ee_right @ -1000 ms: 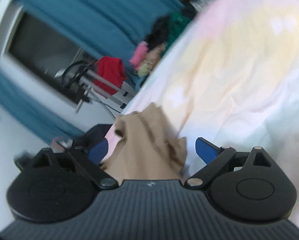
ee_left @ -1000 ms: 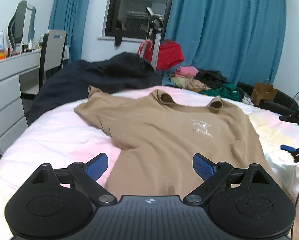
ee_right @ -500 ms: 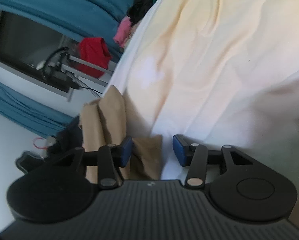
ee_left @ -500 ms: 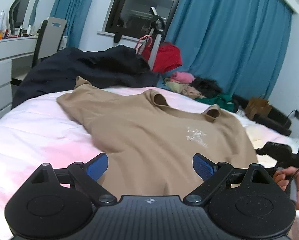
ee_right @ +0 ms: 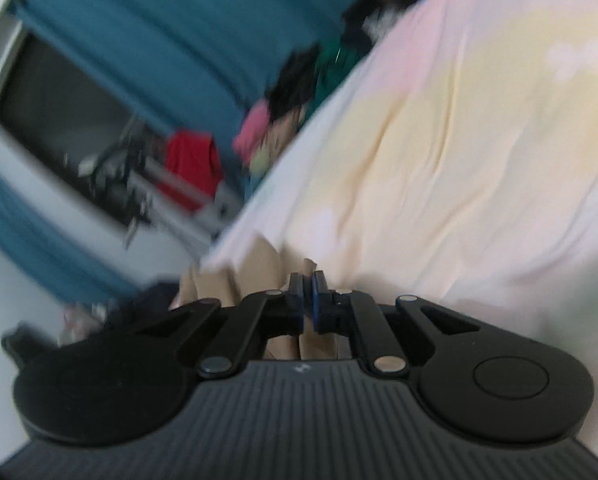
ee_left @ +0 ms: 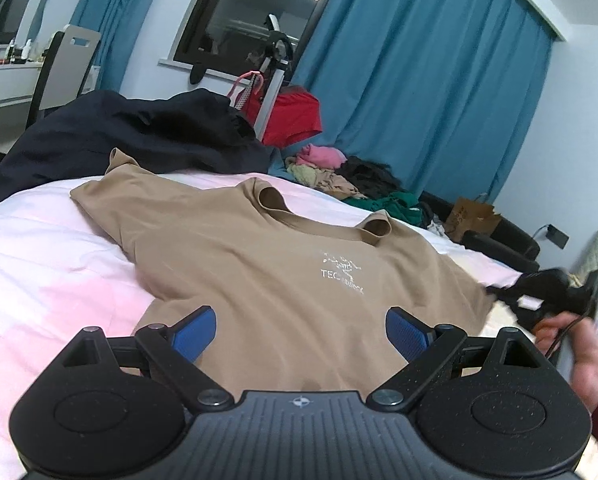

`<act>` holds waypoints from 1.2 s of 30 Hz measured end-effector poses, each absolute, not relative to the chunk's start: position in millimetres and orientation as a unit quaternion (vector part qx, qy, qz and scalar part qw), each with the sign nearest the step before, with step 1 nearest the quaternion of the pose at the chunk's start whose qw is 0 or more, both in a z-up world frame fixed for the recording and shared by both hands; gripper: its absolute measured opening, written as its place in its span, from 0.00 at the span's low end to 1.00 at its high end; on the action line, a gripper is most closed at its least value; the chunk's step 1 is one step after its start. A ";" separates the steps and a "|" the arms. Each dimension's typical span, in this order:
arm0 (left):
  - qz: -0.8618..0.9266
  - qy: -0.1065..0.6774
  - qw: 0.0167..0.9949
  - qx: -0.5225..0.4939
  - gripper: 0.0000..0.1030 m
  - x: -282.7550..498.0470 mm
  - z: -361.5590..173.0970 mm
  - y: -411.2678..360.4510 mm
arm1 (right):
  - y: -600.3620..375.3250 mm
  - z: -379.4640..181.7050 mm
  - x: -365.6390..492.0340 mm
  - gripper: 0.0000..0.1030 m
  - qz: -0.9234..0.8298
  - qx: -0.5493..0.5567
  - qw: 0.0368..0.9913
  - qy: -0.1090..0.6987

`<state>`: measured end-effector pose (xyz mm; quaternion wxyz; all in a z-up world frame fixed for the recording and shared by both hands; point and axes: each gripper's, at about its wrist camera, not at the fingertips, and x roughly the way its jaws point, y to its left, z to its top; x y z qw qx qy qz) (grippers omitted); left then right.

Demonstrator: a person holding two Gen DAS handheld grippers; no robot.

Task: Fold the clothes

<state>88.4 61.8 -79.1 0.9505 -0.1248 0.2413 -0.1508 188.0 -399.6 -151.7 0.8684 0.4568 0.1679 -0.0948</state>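
Note:
A tan T-shirt (ee_left: 267, 264) with a white chest logo lies spread face up on the bed (ee_left: 47, 264). My left gripper (ee_left: 301, 330) hovers open over its lower hem, blue pads wide apart with only cloth below them. My right gripper (ee_right: 307, 294) is shut on the shirt's right sleeve edge (ee_right: 259, 270), tan fabric bunched between and around the blue pads. In the left wrist view the right gripper (ee_left: 495, 292) shows at the far right, held by a hand (ee_left: 579, 356) and pinching the sleeve tip.
A dark navy garment (ee_left: 139, 136) is heaped at the bed's far side. A pile of mixed clothes (ee_left: 351, 180) lies beyond the bed before blue curtains (ee_left: 419, 92). A red cloth hangs on a rack (ee_left: 295, 116). A white desk and chair (ee_left: 67, 64) stand at the left.
My right gripper went from wide open to shut on the tan sleeve edge and shifted with it. The left gripper sank closer to the shirt's hem and stayed open.

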 end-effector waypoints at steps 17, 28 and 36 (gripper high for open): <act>-0.157 0.250 0.948 -0.120 0.91 92.1 -80.8 65.4 | -424.9 -181.2 153.9 0.82 -0.101 0.582 0.782 0.197; -0.174 0.254 0.945 -0.108 0.91 97.1 -86.6 60.2 | -421.2 -230.0 201.1 0.82 -0.073 0.578 0.788 0.200; -0.182 0.251 0.945 -0.102 0.91 100.1 -88.9 60.7 | -421.1 -216.6 194.8 0.11 -0.062 0.550 0.821 0.137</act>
